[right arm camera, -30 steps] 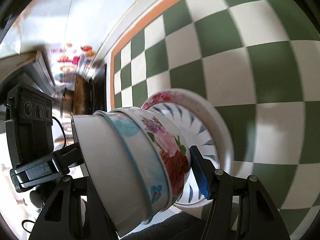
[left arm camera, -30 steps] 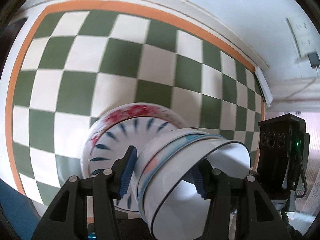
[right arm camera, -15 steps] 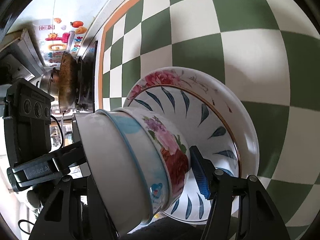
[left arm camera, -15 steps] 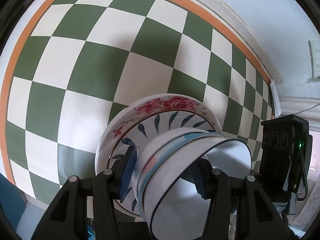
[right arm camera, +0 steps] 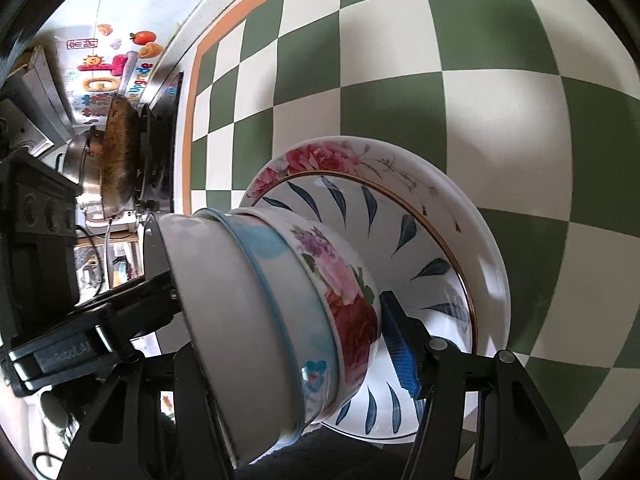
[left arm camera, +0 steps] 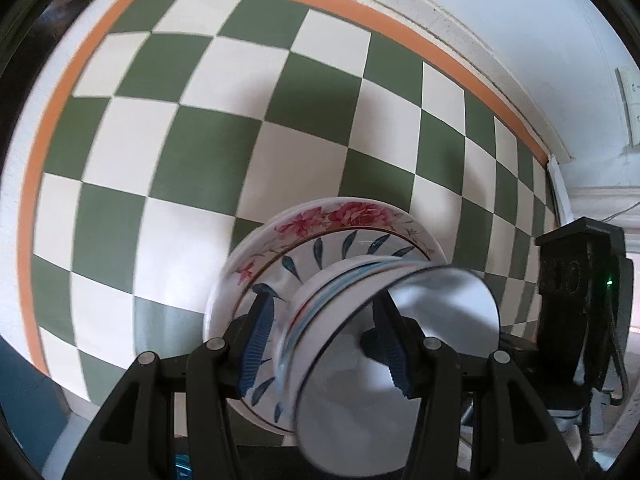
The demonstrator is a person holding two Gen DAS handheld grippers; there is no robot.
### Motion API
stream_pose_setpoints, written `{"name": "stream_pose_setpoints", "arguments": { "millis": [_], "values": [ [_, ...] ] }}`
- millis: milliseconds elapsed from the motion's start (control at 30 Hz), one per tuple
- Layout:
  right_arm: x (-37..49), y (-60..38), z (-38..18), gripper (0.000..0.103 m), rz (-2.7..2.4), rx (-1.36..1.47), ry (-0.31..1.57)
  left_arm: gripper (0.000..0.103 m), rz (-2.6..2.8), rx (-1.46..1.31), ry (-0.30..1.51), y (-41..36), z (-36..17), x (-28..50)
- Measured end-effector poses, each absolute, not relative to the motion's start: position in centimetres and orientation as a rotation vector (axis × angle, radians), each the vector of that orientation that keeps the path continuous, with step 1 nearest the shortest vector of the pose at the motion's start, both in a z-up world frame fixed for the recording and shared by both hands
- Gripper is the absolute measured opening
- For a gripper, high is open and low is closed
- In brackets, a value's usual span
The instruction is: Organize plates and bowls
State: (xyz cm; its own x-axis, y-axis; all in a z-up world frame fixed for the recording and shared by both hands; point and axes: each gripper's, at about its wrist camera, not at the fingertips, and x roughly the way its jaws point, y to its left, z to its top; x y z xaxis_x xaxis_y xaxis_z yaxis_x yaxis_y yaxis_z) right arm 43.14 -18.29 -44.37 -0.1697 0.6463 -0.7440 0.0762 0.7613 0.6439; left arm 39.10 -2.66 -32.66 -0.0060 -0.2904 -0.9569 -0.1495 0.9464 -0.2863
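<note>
bowl stack (right arm camera: 280, 320) nested, tipped sideways inside the plates (right arm camera: 420, 248) on checkered desk (left arm camera: 224, 128) | left claw (left arm camera: 324, 344) clenched across stack wall | right claw (right arm camera: 304, 344) grasping the same stack, its left finger hidden behind it | wall stickers (right arm camera: 112, 68) unreadable | pan (right arm camera: 116, 160) on stove, well apart

The left gripper (left arm camera: 324, 340) apparently clamps stacked bowls (left arm camera: 384, 344) above plates (left arm camera: 320, 228) over a checkered cloth (left arm camera: 240, 120).

both wrist views look closely down from opposite sides, sharing the stacked dishes (left arm camera: 360, 292) (right arm camera: 320, 320).
</note>
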Motion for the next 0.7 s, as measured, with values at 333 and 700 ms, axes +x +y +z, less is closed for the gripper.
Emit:
{"name": "stream_pose_setpoints", "arguments": {
  "millis": [333, 700],
  "values": [
    [41.8, -19.6, -38.6, 0.063, 0.491, 0.441, 1.552, 0.049, -0.069, -0.218, 1.473, -2.3, -29.1, 36.7],
    [34.5, -20.8, -31.0, 0.075, 0.357, 0.326, 1.403, 0.059, -0.095, -0.098, 1.319, -1.7, -23.1, 30.3]
  ]
}}
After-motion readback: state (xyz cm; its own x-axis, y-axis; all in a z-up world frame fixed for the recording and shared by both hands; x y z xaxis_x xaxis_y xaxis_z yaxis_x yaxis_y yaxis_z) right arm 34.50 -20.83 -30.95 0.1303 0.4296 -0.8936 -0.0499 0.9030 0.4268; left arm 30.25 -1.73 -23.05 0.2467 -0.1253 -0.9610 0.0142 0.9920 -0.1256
